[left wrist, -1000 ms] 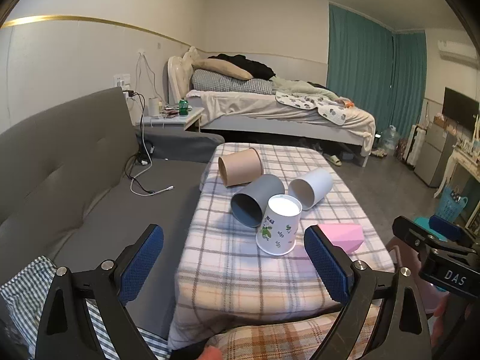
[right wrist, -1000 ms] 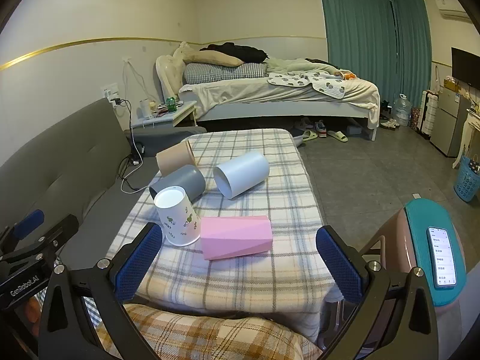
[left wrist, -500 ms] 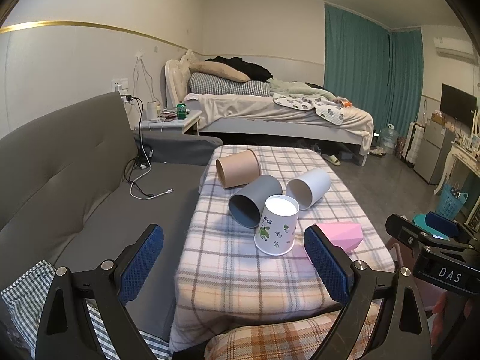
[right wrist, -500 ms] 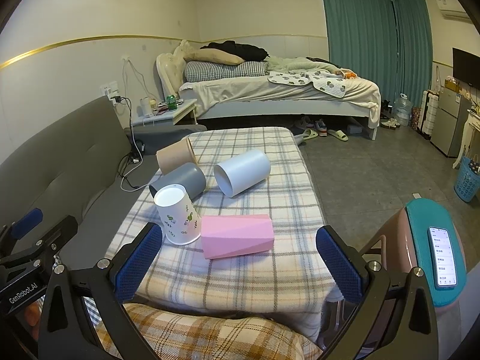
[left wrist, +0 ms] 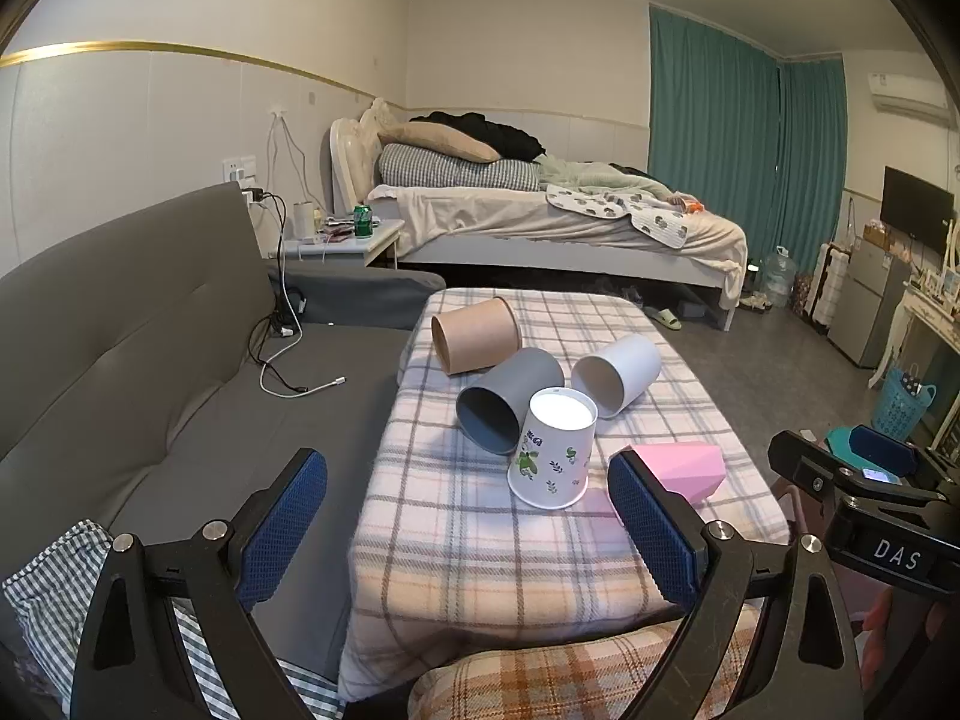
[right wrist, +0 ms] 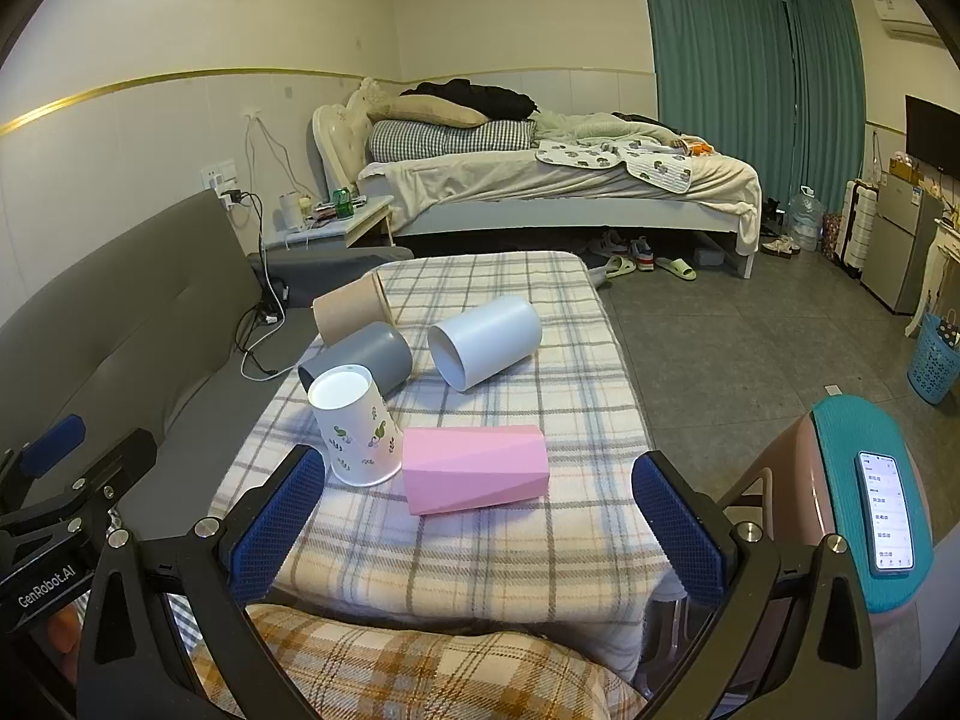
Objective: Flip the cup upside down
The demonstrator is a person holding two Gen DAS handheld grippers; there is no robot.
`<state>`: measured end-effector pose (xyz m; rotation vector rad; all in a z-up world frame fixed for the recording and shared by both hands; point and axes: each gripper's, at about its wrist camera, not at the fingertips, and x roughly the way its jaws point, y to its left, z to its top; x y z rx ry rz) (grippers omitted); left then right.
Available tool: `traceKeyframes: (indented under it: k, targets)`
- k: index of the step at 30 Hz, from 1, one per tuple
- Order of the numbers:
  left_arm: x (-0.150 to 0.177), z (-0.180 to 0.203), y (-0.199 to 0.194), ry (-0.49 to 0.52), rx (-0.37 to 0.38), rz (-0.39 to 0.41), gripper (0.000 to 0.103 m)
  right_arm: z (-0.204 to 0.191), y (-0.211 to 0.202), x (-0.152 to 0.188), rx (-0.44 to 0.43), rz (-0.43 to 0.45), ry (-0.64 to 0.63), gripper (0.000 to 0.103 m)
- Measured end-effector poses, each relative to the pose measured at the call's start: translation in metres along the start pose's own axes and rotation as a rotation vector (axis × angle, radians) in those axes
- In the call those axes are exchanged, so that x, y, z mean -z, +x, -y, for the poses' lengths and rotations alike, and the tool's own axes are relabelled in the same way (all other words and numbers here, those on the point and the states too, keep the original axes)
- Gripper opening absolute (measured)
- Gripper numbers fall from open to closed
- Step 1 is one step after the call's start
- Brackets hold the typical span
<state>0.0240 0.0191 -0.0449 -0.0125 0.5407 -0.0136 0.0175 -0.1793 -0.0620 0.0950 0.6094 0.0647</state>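
A white paper cup with a leaf print (left wrist: 552, 450) (right wrist: 357, 432) stands upside down, wide rim on the plaid-covered table (left wrist: 480, 540) (right wrist: 540, 540). A grey cup (left wrist: 507, 399) (right wrist: 366, 357), a tan cup (left wrist: 477, 333) (right wrist: 348, 309), a white cup (left wrist: 618, 372) (right wrist: 483, 339) and a pink faceted cup (left wrist: 678, 471) (right wrist: 474, 468) lie on their sides around it. My left gripper (left wrist: 468, 528) is open and empty, short of the table's near edge. My right gripper (right wrist: 480, 528) is open and empty, just short of the pink cup.
A grey sofa (left wrist: 150, 360) runs along the table's left side with a cable (left wrist: 288, 372) on it. A bed (left wrist: 540, 222) stands beyond. A teal stool with a phone (right wrist: 882, 510) is at the right. A plaid cushion (right wrist: 420, 672) lies below the grippers.
Both grippers stay open and empty. The left view has lifted and shifted slightly; the cups have not moved.
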Motion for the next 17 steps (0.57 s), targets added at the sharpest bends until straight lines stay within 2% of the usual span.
traceKeyframes:
  k: [17]
  targets:
    - [0.0028, -0.0005, -0.0012, -0.003, 0.002, 0.007, 0.098, -0.0002, 0.0000, 0.0004, 0.002, -0.002, 0.004, 0.103]
